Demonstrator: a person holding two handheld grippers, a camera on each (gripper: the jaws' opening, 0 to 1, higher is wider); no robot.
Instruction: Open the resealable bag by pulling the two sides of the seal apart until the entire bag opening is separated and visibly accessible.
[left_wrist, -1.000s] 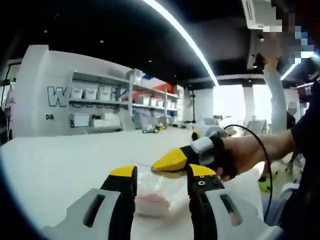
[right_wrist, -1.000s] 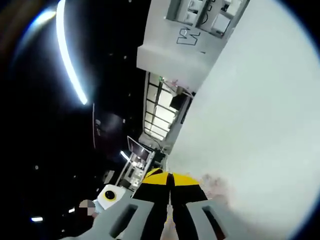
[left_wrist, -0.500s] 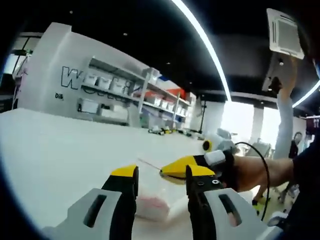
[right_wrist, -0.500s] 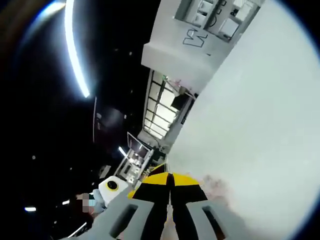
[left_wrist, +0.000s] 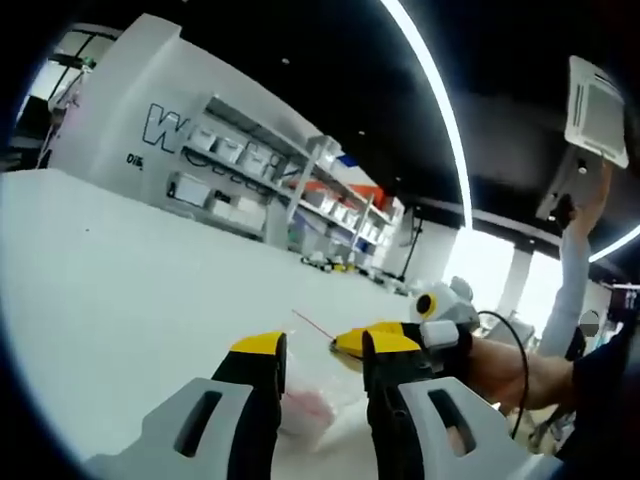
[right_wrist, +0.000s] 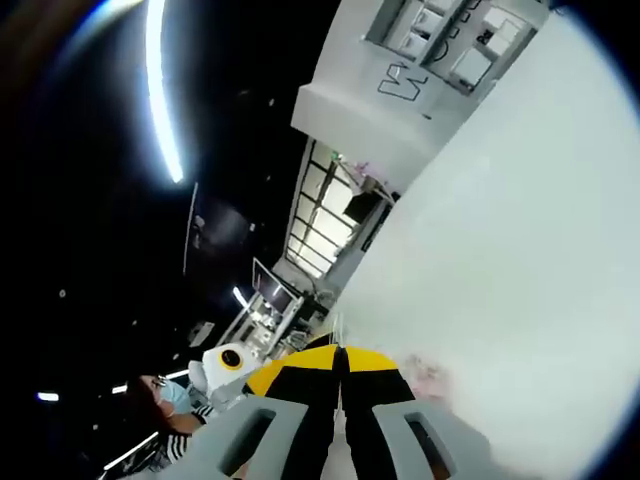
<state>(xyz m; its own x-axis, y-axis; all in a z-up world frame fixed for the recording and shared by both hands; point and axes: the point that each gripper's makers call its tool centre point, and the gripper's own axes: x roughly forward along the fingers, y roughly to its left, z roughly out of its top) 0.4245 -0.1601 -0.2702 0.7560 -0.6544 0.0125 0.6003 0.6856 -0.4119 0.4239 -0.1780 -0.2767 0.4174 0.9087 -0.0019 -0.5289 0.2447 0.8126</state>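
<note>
Bag: the clear resealable bag (left_wrist: 312, 400), with something pink inside, lies on the white worktop (left_wrist: 130, 290) just ahead of the left tongs (left_wrist: 318, 350); in the right gripper view a pale pink smudge of it (right_wrist: 425, 375) shows just beside the right tongs (right_wrist: 340, 352).

Left tongs: spread, a clear gap between the two yellow-tipped jaws, nothing between them; the bag sits in that gap, but lower, and I can't say it is touched.

Right tongs: pressed together, jaw tips meeting. From the left gripper view the right tongs (left_wrist: 365, 340) reach in from the right, held in a person's hand (left_wrist: 500, 365), with a thin pinkish strip (left_wrist: 312, 324) running from the tip. It looks like the bag's seal edge pinched there, though it is too fine to be sure.

Just changed: over the last second the left gripper view has swung, with more worktop and shelving (left_wrist: 270, 190) in sight; the bag and the right tongs keep much the same place against the left jaws, so the hands moved together. The right tongs have stayed closed throughout.

Meaning for the task: one side of the seal seems held, the other not yet gripped. The mouth doesn't look parted; I'd judge opening hasn't begun.
</note>
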